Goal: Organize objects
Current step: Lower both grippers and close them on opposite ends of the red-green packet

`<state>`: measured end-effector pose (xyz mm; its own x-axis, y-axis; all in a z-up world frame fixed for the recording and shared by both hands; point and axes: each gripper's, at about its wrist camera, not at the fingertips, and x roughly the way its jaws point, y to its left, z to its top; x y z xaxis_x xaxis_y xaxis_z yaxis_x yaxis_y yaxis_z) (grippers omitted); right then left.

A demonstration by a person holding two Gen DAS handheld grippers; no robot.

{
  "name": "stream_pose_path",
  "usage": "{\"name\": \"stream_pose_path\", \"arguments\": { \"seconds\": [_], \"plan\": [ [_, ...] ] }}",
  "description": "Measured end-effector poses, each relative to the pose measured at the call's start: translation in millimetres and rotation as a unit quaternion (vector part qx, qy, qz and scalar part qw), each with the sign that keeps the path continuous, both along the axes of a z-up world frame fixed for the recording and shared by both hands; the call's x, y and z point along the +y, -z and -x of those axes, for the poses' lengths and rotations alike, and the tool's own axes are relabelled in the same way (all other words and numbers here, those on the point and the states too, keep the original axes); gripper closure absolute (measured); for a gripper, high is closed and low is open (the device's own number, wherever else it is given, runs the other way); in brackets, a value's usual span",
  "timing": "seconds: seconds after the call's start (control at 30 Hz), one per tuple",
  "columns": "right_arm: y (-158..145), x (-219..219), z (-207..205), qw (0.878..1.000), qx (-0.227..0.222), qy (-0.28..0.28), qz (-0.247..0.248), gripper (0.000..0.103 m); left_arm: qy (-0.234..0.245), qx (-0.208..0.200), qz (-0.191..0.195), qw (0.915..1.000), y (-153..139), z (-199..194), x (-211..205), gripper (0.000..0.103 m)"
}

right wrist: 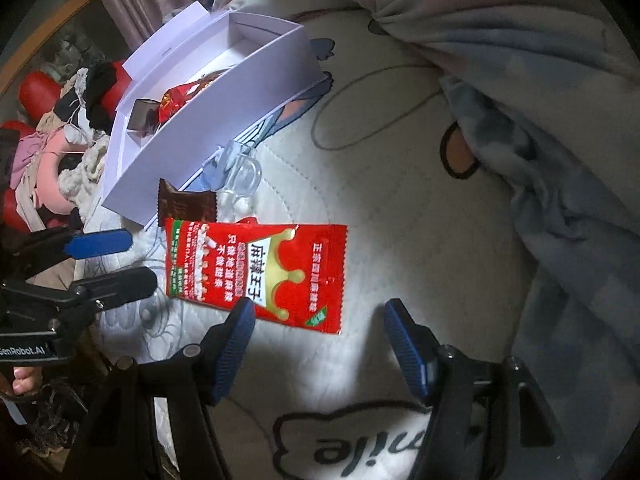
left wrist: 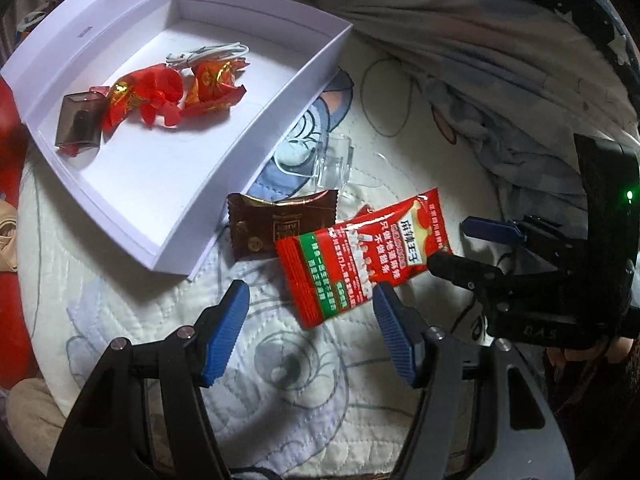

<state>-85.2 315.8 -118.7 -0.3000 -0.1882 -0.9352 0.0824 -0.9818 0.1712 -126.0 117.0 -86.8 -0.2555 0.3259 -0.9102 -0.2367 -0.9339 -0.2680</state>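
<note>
Jaws apart and empty, your right gripper (right wrist: 318,344) is hovering nearest the red snack packet (right wrist: 256,272), its long axis lying crosswise just beyond the fingertips, beside the white box (right wrist: 208,116).

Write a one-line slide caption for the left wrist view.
Open left gripper over red snack packet beside half-filled white box.

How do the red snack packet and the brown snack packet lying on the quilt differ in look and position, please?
The red snack packet is larger and longer, bright red with a green band and white lettering; the brown snack packet is smaller, dark and glossy with little print. The brown one lies against the white box, while the red one lies farther from it, overlapping the brown packet's edge. Both are sealed with crimped ends, flat on the quilt, outside the box.
</note>
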Motion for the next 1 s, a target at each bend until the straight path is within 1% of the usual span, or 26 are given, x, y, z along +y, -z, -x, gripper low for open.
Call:
{"name": "stream_pose_path", "arguments": {
  "seconds": [0.1, 0.3, 0.5, 0.63, 0.7, 0.77, 0.8, 0.83, 0.87, 0.9, 0.97, 1.0],
  "plan": [
    [4, 0, 4, 1.000, 0.005, -0.005, -0.001, 0.035, 0.015, 0.008, 0.000, 0.9999, 5, 1, 5, 0.040],
    [5, 0, 6, 1.000, 0.018, -0.021, 0.005, 0.035, 0.013, -0.009, -0.009, 0.9998, 20, 10, 9, 0.040],
    [11, -2, 0, 0.999, 0.038, -0.022, 0.012, 0.029, 0.010, -0.025, -0.038, 0.9989, 32, 17, 10, 0.040],
    [16, 0, -3, 0.998, 0.052, -0.012, 0.031, 0.028, 0.021, -0.008, -0.039, 0.9990, 33, 15, 14, 0.040],
    [16, -3, -4, 0.998, 0.053, -0.015, 0.028, 0.028, 0.022, -0.006, -0.041, 0.9989, 32, 14, 13, 0.043],
    [17, -6, -3, 0.999, 0.049, -0.016, 0.018, 0.030, 0.029, -0.005, -0.042, 0.9987, 31, 13, 14, 0.054],
    [16, -6, -1, 0.999, 0.043, -0.014, 0.017, 0.033, 0.032, -0.002, -0.040, 0.9987, 29, 12, 15, 0.055],
    [16, -6, -1, 0.999, 0.040, -0.012, 0.030, 0.047, 0.034, 0.001, -0.038, 0.9987, 28, 11, 16, 0.058],
    [15, -5, -1, 0.998, 0.035, -0.009, 0.048, 0.055, 0.033, 0.002, -0.036, 0.9988, 28, 10, 15, 0.060],
    [16, -7, -1, 0.998, 0.032, -0.003, 0.051, 0.059, 0.031, 0.000, -0.039, 0.9988, 27, 10, 17, 0.061],
    [15, -12, -3, 0.998, 0.035, -0.007, 0.044, 0.067, 0.026, -0.005, -0.039, 0.9989, 24, 9, 17, 0.067],
    [16, -12, -3, 0.998, 0.033, -0.001, 0.049, 0.071, 0.025, -0.005, -0.038, 0.9989, 23, 7, 16, 0.068]
  ]
}}
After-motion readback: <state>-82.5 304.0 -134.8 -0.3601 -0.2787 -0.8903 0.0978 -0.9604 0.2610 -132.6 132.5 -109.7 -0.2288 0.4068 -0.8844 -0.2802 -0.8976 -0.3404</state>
